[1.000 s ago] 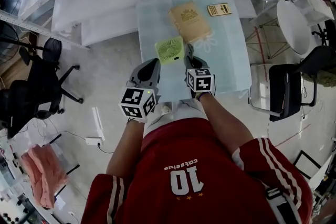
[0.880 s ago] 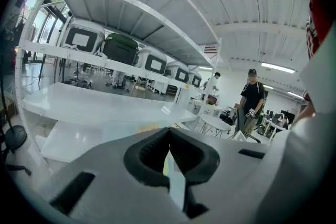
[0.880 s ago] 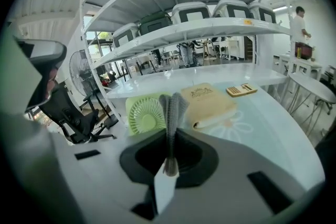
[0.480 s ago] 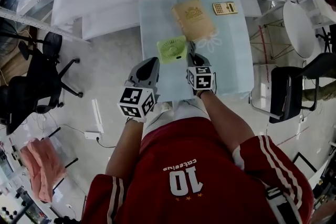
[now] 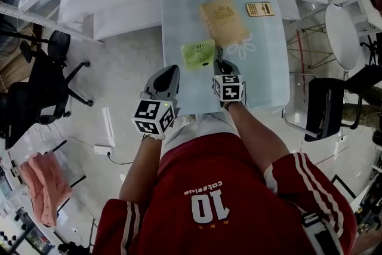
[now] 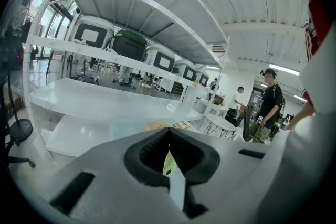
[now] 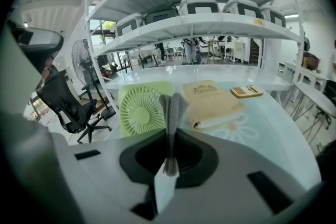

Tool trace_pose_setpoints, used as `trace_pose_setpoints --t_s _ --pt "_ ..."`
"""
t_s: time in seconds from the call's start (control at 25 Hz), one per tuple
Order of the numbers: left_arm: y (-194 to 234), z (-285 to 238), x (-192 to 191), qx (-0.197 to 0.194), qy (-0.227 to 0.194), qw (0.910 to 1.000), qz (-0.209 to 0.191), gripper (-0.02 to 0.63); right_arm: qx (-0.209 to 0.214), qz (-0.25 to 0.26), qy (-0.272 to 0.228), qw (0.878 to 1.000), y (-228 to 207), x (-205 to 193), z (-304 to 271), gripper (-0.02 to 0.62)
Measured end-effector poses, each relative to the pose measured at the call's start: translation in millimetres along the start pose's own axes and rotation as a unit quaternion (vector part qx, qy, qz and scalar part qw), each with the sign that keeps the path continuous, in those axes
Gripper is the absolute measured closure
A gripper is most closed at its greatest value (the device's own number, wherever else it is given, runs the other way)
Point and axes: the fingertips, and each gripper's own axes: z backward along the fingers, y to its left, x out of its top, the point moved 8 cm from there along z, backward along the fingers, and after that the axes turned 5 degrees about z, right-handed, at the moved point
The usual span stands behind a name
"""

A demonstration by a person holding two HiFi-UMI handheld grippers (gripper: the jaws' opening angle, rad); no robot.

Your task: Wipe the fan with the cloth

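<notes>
Little has changed over the last second: both grippers keep their places at the near edge of the glass table (image 5: 262, 68), and the scene has slid slightly right in the head view.

Head view: the left gripper (image 5: 169, 73) and the right gripper (image 5: 218, 64) point up the table. The green fan (image 5: 198, 54) lies flat at 11 o'clock from the right gripper, close to its tips. The folded tan cloth (image 5: 223, 20) is at 1 o'clock from the fan, with a calculator (image 5: 260, 9) at the cloth's 3 o'clock.

Left gripper view: the jaws are pressed together on nothing; a sliver of the fan (image 6: 168, 164) shows through the slit.

Right gripper view: the ribbed jaws are together, empty. The fan (image 7: 139, 110) is at 10 o'clock and the cloth (image 7: 210, 102) at 2 o'clock.
</notes>
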Motion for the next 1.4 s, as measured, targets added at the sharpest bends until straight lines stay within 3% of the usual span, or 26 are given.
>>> trace_pose_setpoints --t_s 1.4 --pt "14.9 36.3 -5.1 0.023 -0.024 0.9992 0.022 0.600 0.024 0.025 -0.002 0.999 39.3 7.0 -0.9 0.575"
